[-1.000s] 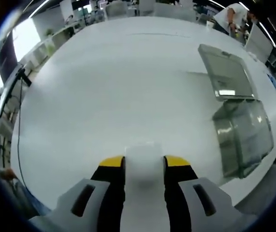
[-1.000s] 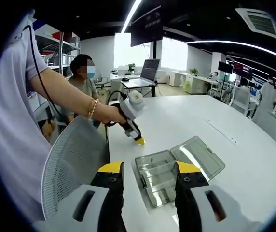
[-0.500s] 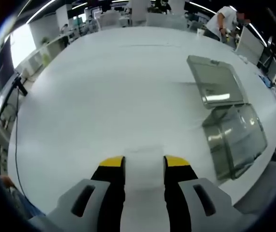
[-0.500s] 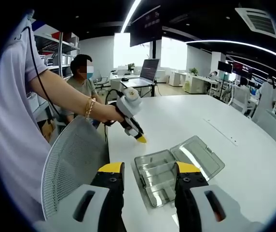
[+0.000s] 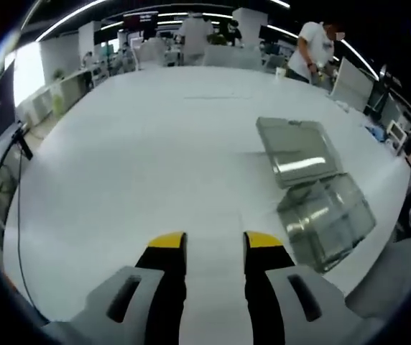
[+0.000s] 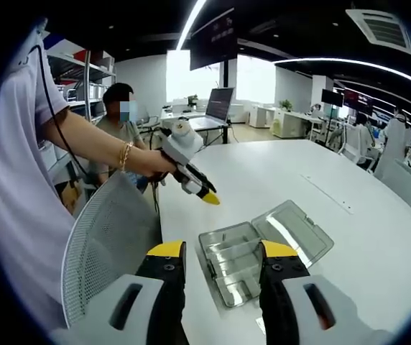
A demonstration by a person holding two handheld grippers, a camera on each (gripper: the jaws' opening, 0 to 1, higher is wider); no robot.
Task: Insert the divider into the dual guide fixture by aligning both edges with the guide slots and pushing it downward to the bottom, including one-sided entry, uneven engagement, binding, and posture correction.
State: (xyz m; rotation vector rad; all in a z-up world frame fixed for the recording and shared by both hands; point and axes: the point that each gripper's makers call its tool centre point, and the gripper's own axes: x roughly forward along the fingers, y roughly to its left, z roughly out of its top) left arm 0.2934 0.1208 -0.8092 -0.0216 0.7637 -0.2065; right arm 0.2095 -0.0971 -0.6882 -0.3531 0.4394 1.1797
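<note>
The left gripper [image 5: 213,244] has its jaws pinched on a pale white divider [image 5: 213,287], gripping its flat faces so an edge can lead into the slots. In the right gripper view this same gripper [image 6: 207,197] hangs in the air above the table [image 5: 141,151], up and left of the clear box [image 6: 234,260]. The right gripper [image 6: 213,251] hovers with jaws apart and empty, framing the box, probably ready to steady it. The box sits open on the table, its lid [image 6: 295,231] folded flat behind it. Insertion has not yet begun.
</note>
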